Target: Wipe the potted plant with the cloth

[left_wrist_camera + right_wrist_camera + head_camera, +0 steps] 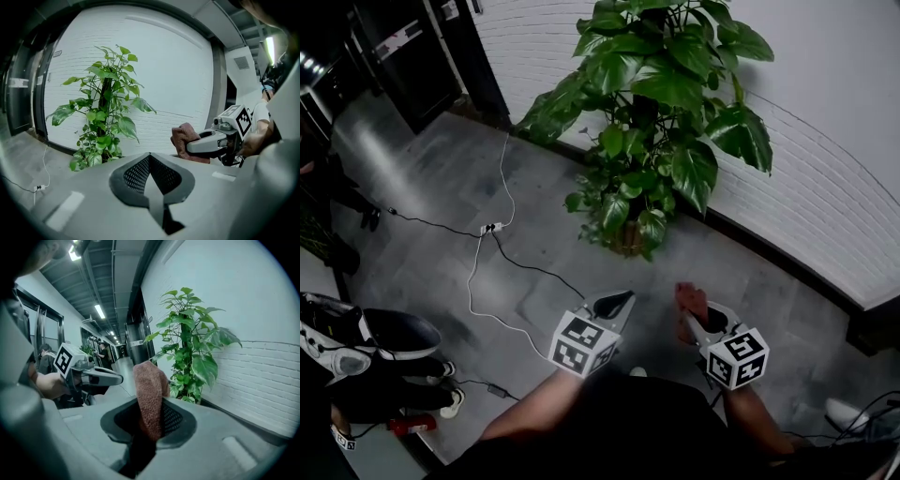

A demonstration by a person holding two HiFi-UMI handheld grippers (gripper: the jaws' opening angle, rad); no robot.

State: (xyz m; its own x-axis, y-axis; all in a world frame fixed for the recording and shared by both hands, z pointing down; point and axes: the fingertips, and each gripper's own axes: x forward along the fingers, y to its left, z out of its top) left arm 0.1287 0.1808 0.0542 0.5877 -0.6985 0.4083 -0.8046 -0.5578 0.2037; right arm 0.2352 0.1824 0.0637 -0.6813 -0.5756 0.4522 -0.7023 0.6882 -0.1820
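Observed condition: The green leafy potted plant (pixel 649 112) stands on the grey tiled floor (pixel 431 178) against the white brick wall (pixel 825 178), in the upper centre of the head view. Its pot is mostly hidden under the lowest leaves.

The reddish-brown knitted cloth (pixel 150 397) is clamped in the fingers of the right gripper (pixel 692 307), lower right of centre in the head view. A folded end stands up above the fingers.

The left gripper (pixel 617 304), lower centre in the head view, has its fingers closed together with nothing between them.

Both grippers sit side by side, low in the head view and well apart from the foliage. No leaf is touched. A white cable (pixel 502 173) runs across the floor at the left of the frame, clear of the plant.

Assessment: The cloth is secured and the step in hand appears to be the approach; wiping has not begun.

Next move, as judged: Carry the right gripper up the frame until the free cloth end meets a broad leaf. Contact should be light, as the leaves will likely bend under pressure. The left gripper could part its fingers to steady a leaf from behind.
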